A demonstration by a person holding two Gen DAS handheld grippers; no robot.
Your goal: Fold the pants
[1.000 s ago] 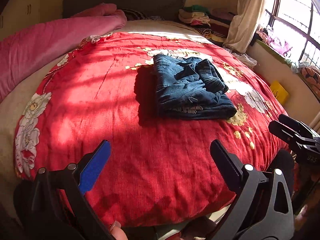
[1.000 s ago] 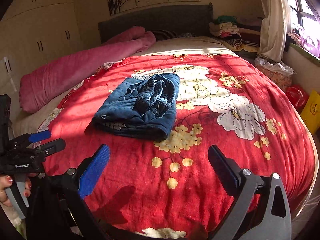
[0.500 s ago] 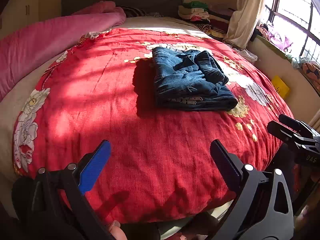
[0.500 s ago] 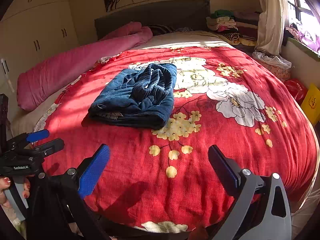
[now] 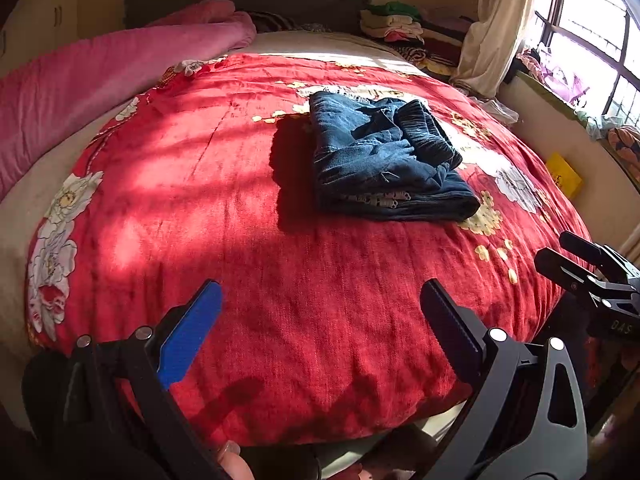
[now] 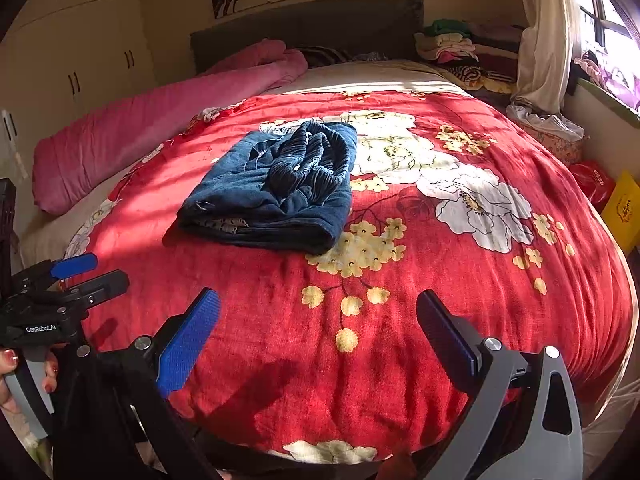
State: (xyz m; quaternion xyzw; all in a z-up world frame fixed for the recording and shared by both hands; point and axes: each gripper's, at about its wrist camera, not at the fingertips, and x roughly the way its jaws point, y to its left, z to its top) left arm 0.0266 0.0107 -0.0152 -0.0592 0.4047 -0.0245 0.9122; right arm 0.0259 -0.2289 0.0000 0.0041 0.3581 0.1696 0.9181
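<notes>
I see the pants folded on the red blanket, long axis running away from me — both my grippers' fingers spread apart, empty.

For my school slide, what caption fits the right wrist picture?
Folded blue pants rest on a red flowered blanket.

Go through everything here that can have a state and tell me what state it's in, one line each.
Dark blue pants: folded into a compact bundle, lying on the blanket.
Red floral blanket: spread flat over the bed.
Pink quilt: rolled up along the bed's side.
Left gripper: open, empty.
Right gripper: open, empty.
White wardrobe doors: closed.
</notes>
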